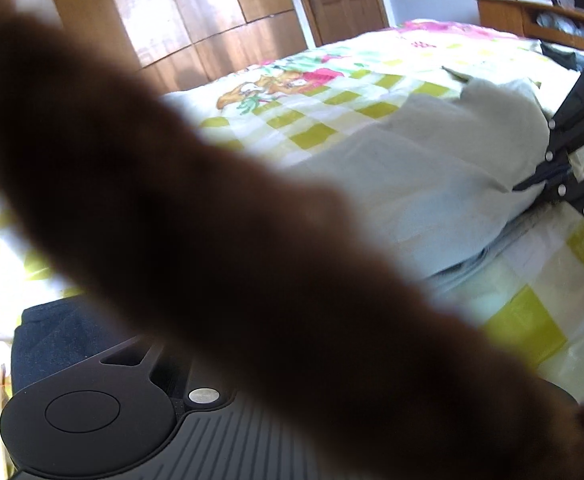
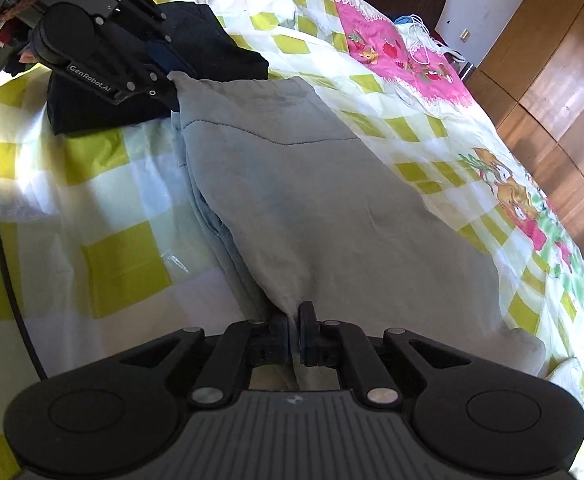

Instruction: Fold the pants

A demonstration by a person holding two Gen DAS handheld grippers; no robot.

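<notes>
Grey pants point(image 2: 324, 200) pinched at opposite ends, right tongs point(image 2: 295, 330), left tongs point(image 2: 168, 80)

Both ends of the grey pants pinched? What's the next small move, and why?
Probably lift both ends together and carry one over toward the other. The right hand-held gripper is shut on the grey pants at the near edge, the left hand-held gripper pinches the far corner, and the cloth lies stretched between them on the checked bedspread.

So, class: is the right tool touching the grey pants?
Touching. The right wrist view shows the right tool pinching a fold of the grey pants between its closed fingers.
</notes>
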